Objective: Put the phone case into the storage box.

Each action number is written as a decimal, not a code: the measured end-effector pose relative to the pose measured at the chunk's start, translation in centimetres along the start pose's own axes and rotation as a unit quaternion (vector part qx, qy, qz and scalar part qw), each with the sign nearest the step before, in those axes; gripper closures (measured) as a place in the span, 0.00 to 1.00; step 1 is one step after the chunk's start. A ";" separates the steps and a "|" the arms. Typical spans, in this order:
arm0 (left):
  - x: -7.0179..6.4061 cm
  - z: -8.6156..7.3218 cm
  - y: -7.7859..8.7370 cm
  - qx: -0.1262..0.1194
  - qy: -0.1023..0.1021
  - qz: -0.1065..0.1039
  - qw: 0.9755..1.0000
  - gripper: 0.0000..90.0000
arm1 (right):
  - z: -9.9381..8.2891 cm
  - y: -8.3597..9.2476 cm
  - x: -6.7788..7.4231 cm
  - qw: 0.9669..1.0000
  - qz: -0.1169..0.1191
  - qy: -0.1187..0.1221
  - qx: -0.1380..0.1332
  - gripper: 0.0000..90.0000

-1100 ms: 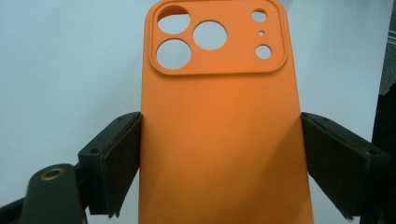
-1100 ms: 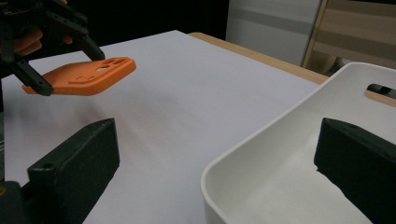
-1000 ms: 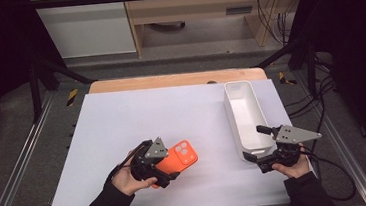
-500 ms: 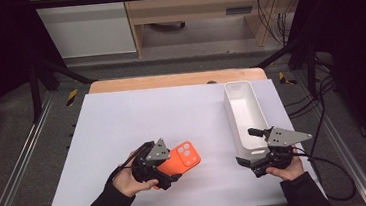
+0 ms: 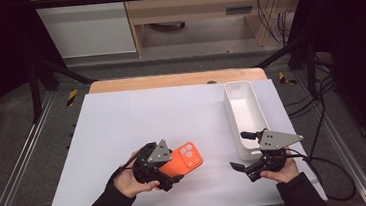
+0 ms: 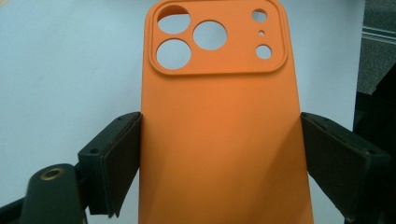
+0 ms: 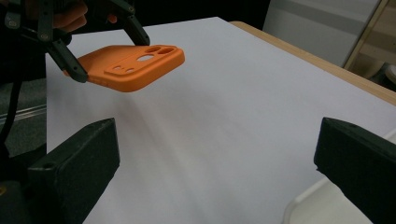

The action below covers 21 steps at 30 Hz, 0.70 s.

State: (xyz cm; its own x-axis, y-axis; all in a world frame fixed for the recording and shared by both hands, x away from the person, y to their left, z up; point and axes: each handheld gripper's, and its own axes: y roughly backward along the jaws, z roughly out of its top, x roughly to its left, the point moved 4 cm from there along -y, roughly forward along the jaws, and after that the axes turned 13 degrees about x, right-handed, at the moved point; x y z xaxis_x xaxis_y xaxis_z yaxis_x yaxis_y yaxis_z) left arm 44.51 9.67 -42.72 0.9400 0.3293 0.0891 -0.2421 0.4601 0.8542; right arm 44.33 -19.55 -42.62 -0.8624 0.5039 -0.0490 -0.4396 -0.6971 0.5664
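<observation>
Since a second earlier, the right tool [image 5: 243, 151] had slid leftward off the white bin [image 5: 242, 109] toward the counter's [image 5: 136, 112] middle, jaws spread wide and empty — likely turning to face the case. The left tool [image 5: 164, 169] had kept still, clamped on the orange phone case [image 5: 185, 159] by its long edges, holding it just above the counter, camera cutouts outward — presumably offered for a handover.

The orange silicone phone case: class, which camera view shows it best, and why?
The left gripper view: the orange silicone phone case fills it, back up, camera cut-outs sharp, the tongs' pads pressing its long edges. The high view shows it small; the right gripper view shows it farther off, held above the white table.
</observation>
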 end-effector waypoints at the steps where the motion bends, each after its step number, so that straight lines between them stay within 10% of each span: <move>1: 0.0 0.0 0.0 -0.001 -0.001 0.000 1.000 0.17 | 0.1 -0.1 0.1 1.000 0.002 0.002 0.001 0.01; 21: -1.0 0.6 -0.4 -0.004 -0.025 -0.006 1.000 0.17 | 0.6 -1.6 1.7 0.999 0.032 0.036 0.023 0.01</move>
State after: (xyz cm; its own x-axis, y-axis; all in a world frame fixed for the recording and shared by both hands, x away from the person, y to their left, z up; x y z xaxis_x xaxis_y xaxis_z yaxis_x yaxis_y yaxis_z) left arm 43.84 8.66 -42.87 0.9537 0.2821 0.1046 -0.2327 0.4712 0.8508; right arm 43.69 -17.23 -43.15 -0.9049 0.4199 -0.0698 -0.3726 -0.7020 0.6070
